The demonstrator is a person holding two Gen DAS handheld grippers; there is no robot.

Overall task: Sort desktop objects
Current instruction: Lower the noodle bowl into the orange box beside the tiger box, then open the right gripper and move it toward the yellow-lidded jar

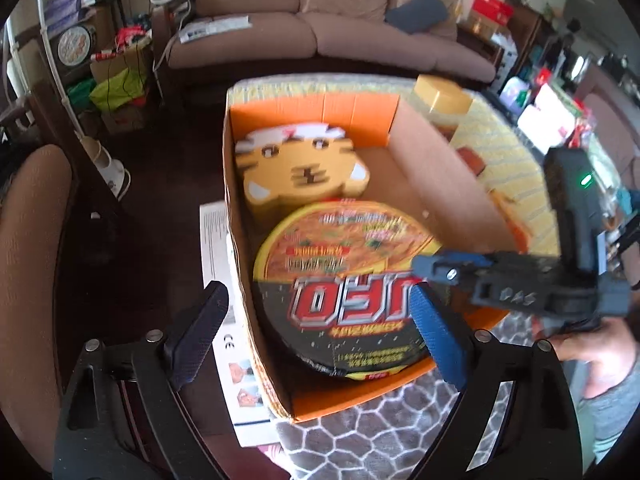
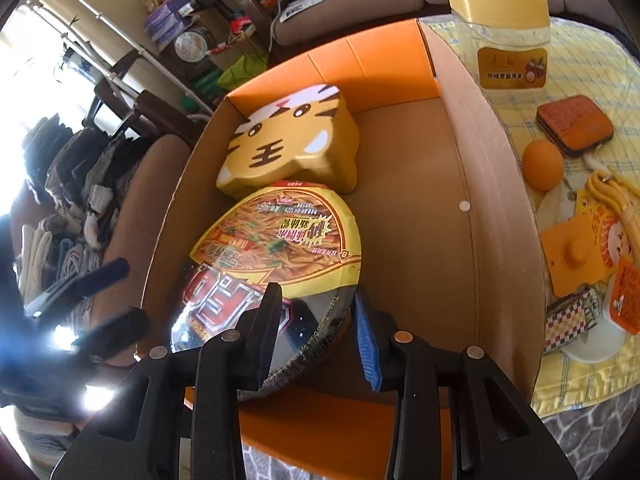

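Noodle bowl reads "UFO"; box holds it.

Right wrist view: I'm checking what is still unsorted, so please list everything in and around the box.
box: one, brown with orange flaps, on the table
tiger tin: one, yellow, inside the box, far end
noodle bowl: one, yellow and black, inside the box, tilted, near end
cloth: one, yellow checked, right of the box
jar: one, clear with yellow lid, on the cloth
pouch: one, reddish brown, on the cloth
ball: one, orange, beside the pouch
sofa: one, brown, behind the table
left gripper: fingers open
right gripper: fingers shut on the bowl's rim
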